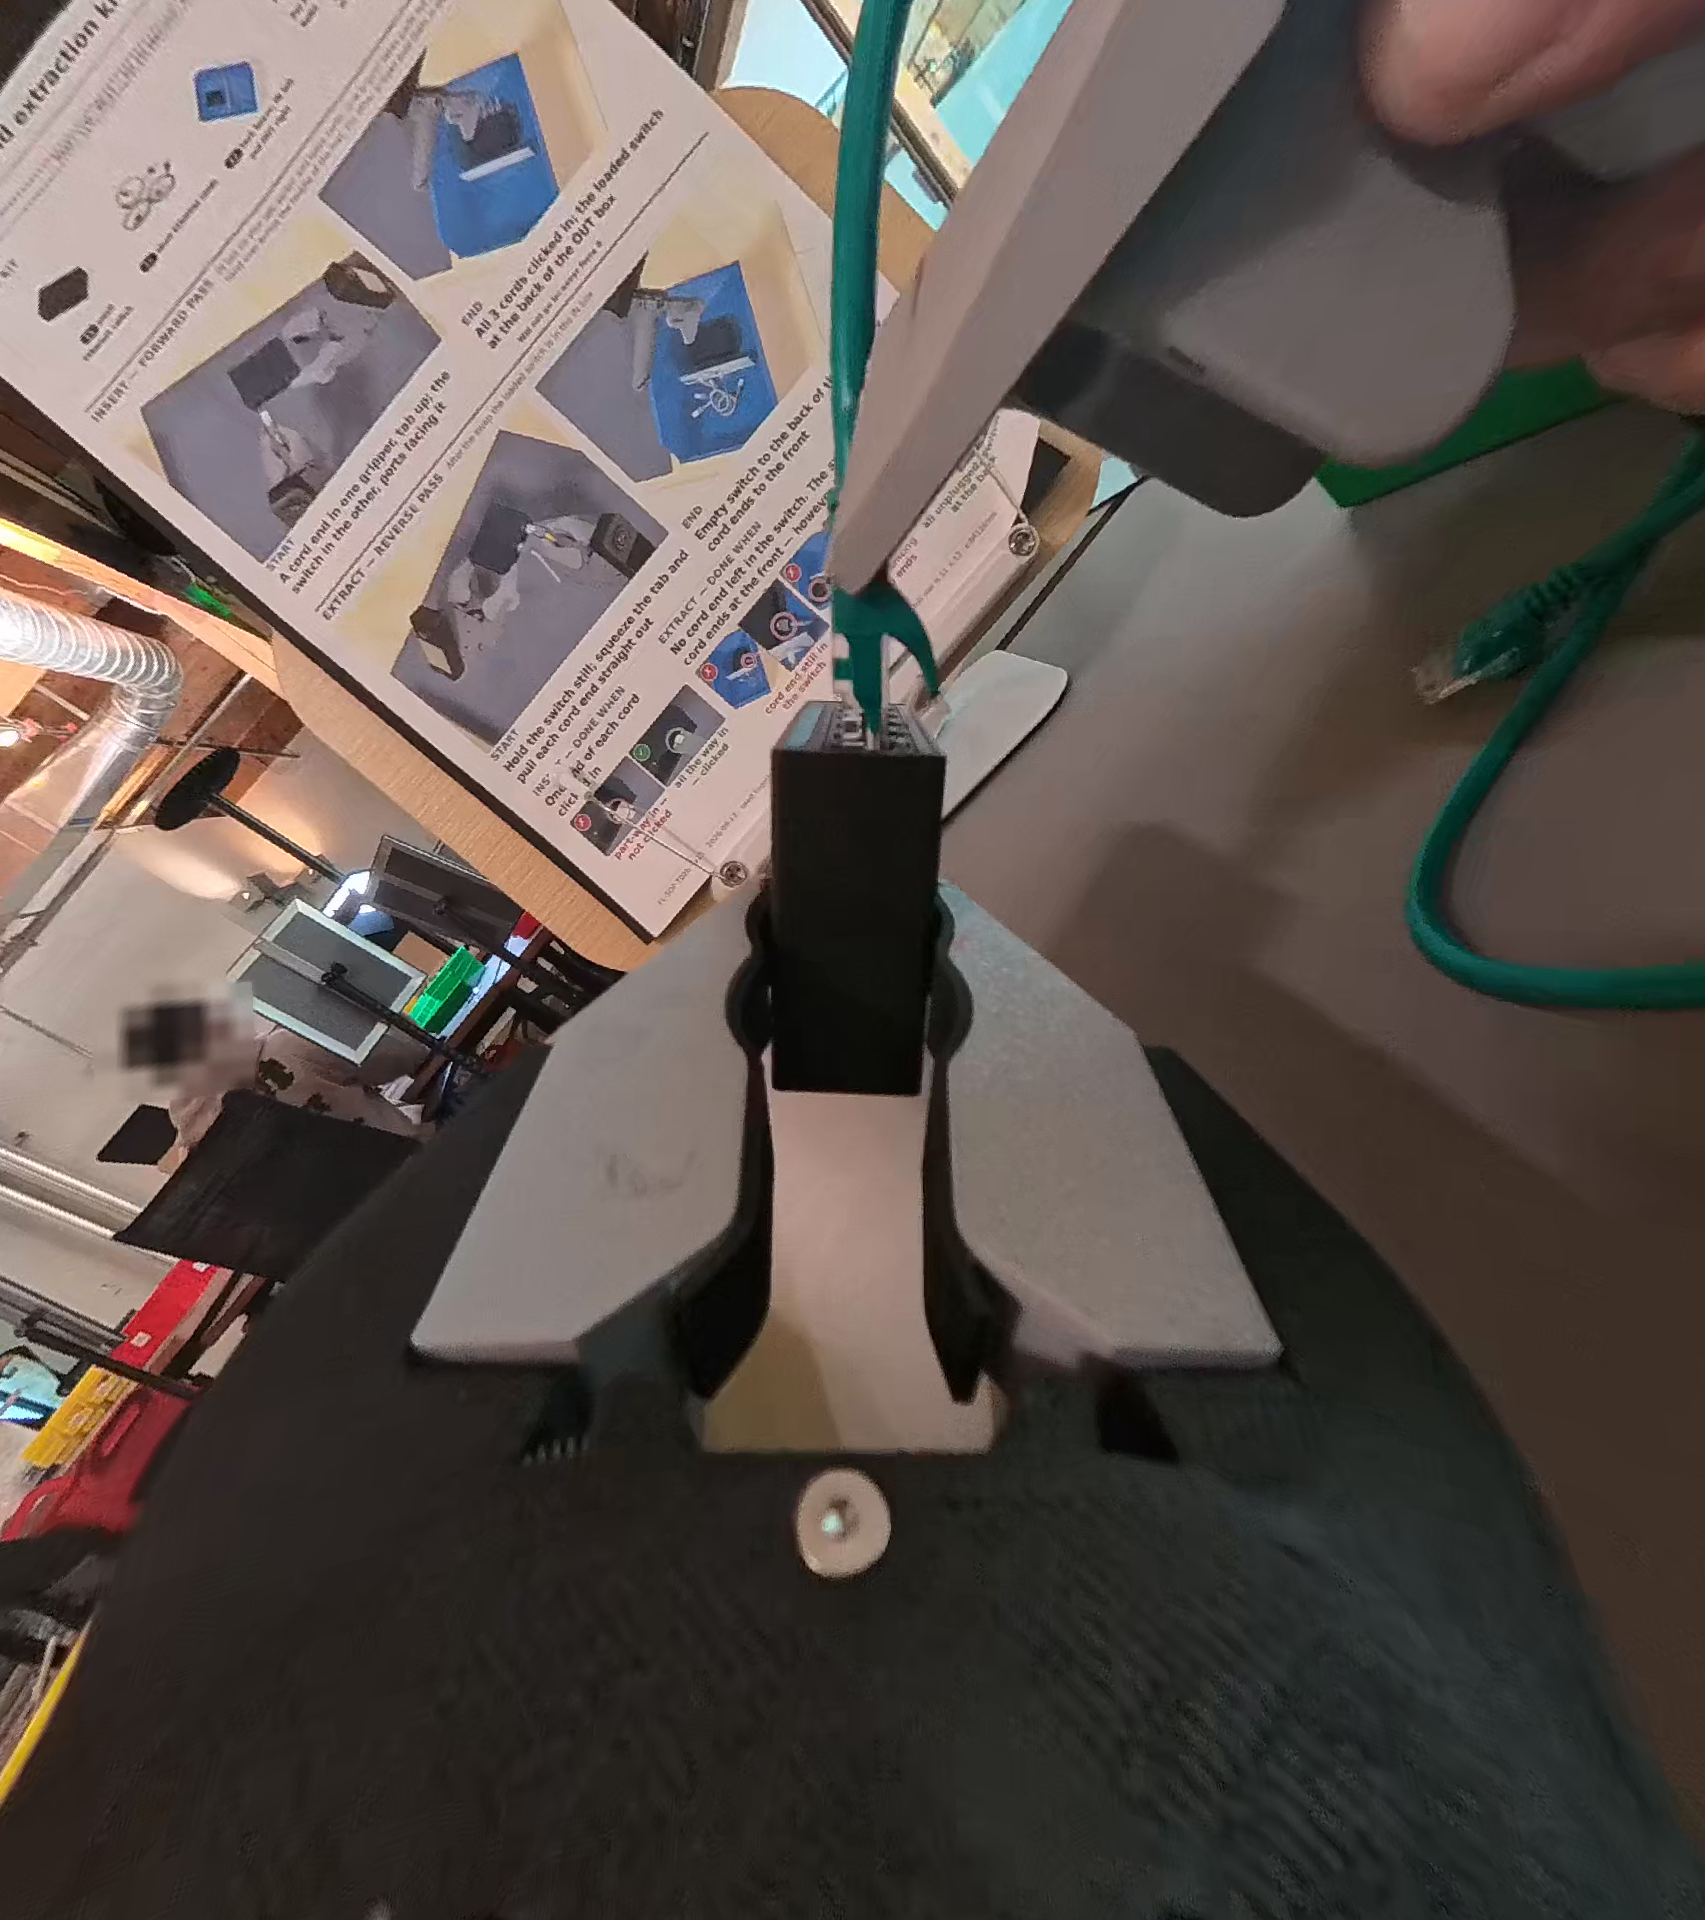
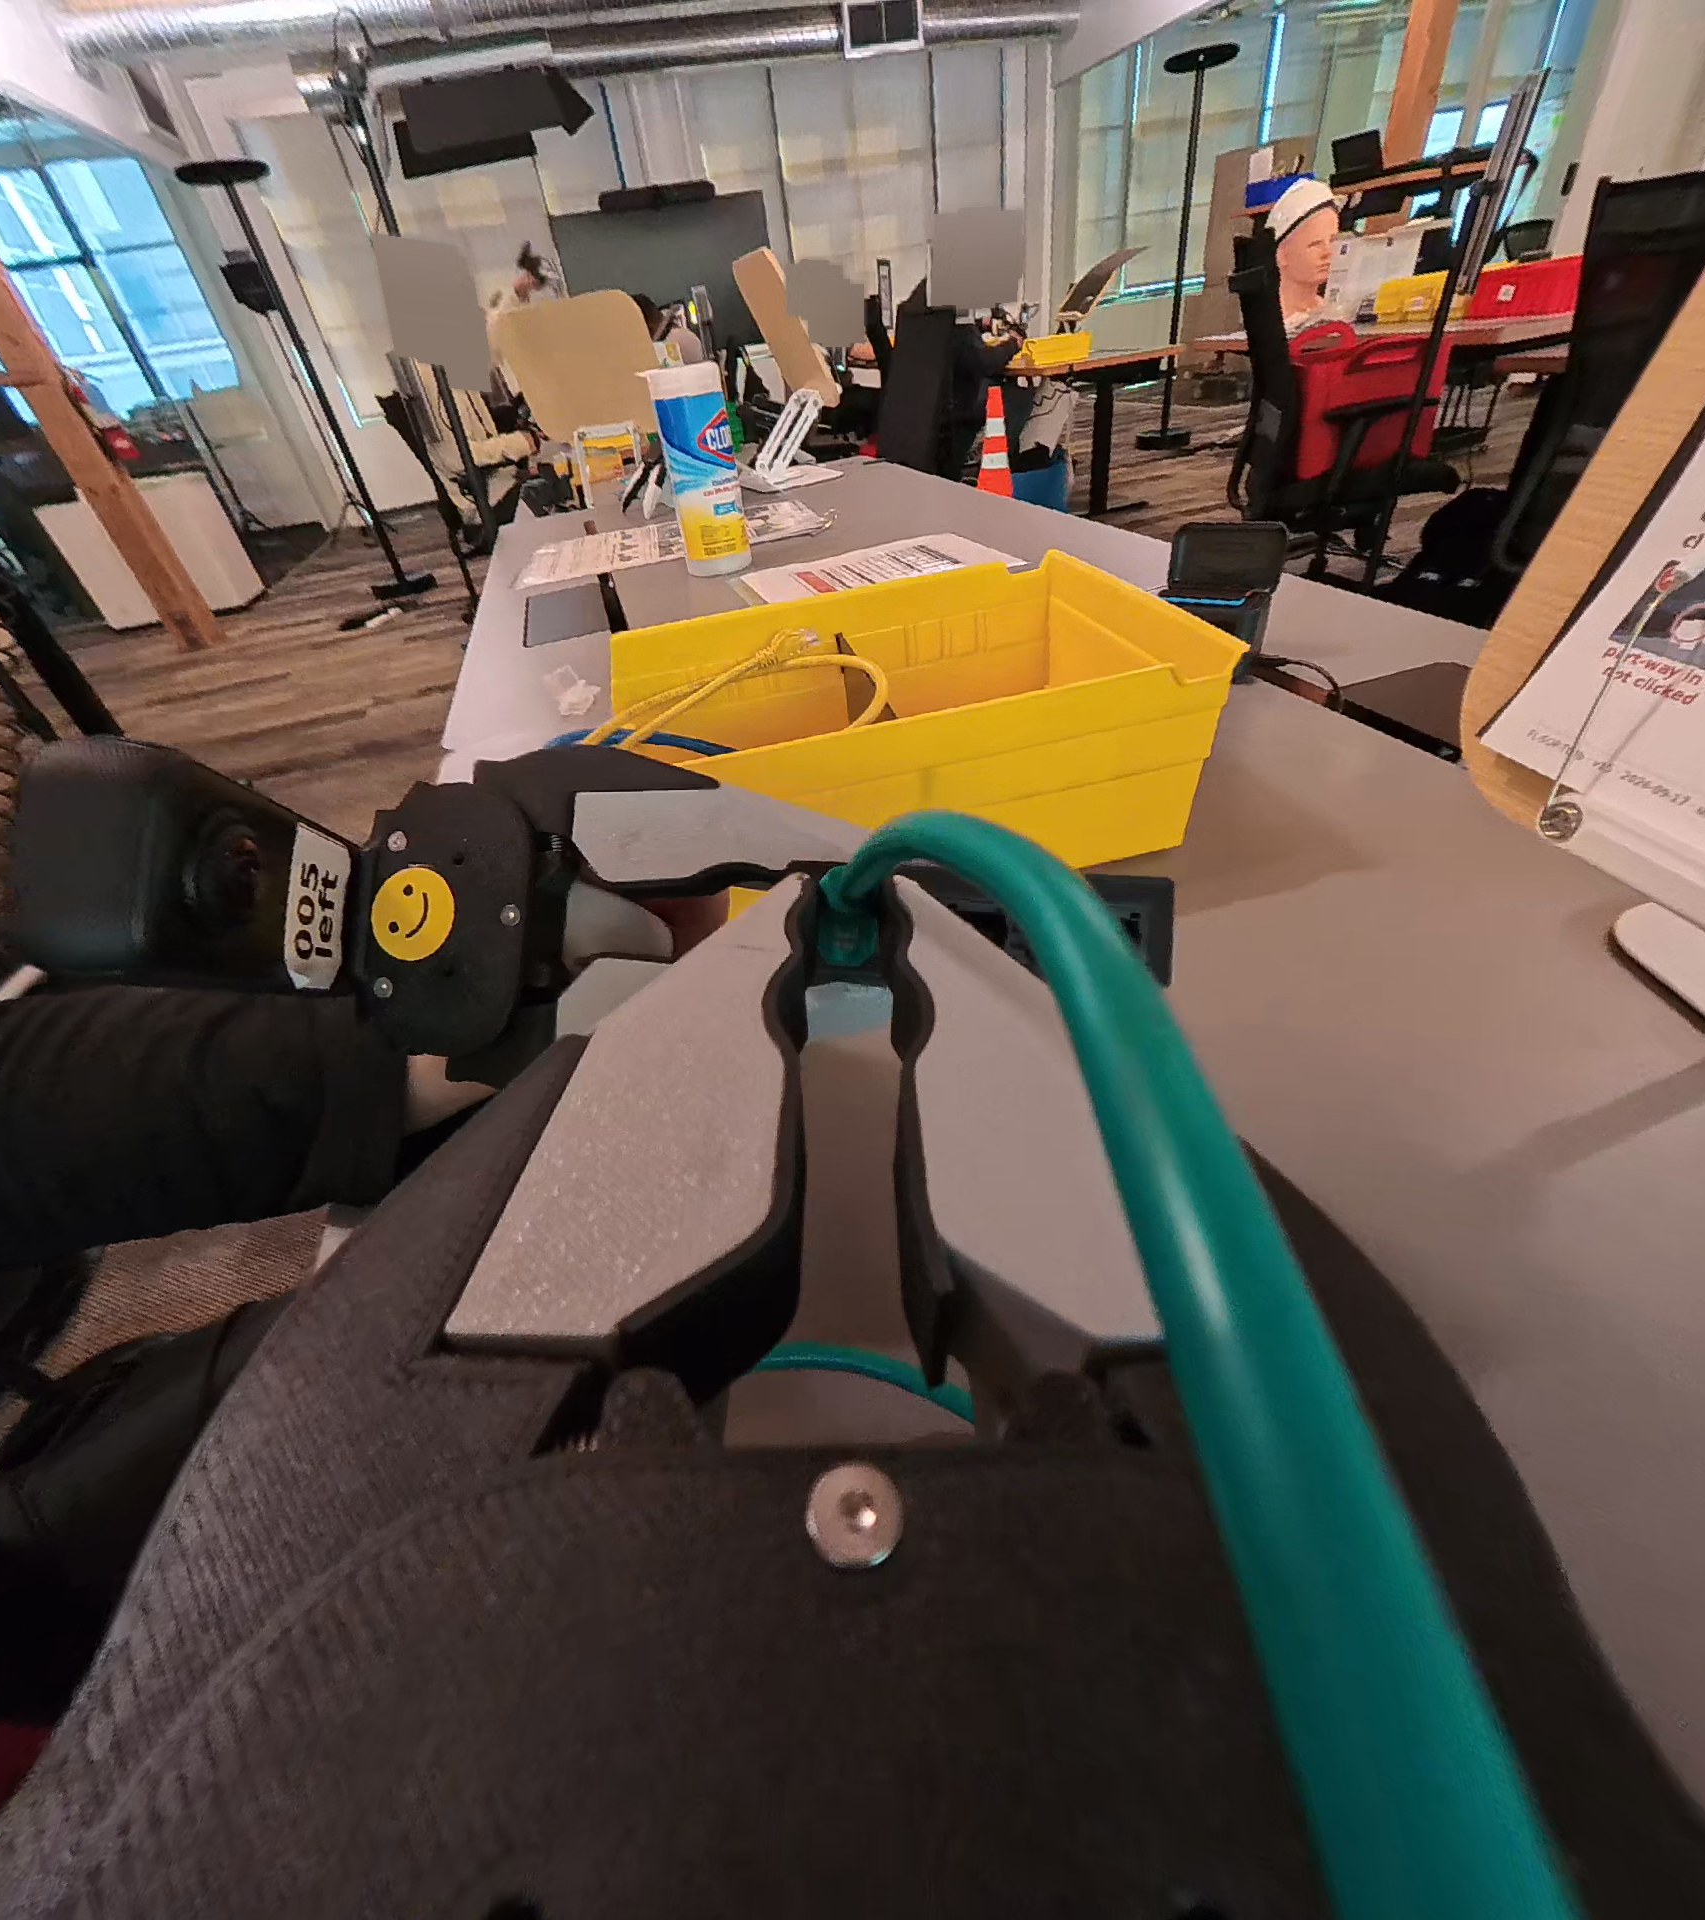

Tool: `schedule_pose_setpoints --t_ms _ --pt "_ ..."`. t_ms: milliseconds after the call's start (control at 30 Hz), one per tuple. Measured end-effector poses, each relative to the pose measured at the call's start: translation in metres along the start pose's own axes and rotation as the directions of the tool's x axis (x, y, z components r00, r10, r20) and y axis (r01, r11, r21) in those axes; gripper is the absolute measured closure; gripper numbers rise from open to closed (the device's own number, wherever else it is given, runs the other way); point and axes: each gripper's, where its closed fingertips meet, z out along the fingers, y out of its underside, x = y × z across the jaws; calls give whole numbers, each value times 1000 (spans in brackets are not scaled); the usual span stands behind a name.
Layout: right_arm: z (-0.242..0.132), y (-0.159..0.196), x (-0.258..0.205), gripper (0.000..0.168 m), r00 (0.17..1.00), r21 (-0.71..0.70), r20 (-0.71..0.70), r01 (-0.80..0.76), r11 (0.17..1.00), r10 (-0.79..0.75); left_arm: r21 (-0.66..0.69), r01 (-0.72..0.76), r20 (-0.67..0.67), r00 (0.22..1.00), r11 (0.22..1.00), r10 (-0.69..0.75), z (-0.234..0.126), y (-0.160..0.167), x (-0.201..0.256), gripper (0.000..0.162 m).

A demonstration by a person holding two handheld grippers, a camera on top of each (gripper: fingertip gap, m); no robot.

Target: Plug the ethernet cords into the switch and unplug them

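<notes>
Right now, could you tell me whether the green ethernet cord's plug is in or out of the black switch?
Cannot tell: the plug meets the switch port face, its depth hidden.

Bright, even indoor light in both wide-angle views, with daylight coming through large windows [image 2: 89,301] at the back of the room. Straight lines bow toward the edges. In the left wrist view the grey table [image 1: 1450,935] and a hand [image 1: 1606,156] at top right are smeared by motion blur; soft shadows fall on the tabletop.
</notes>
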Motion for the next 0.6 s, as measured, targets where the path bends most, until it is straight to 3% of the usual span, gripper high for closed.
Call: schedule_pose_setpoints --t_ms 600 --pt "-4 4 2 160 981 8 110 -163 987 162 13 -30 -26 999 999 31 0 -2 6 137"
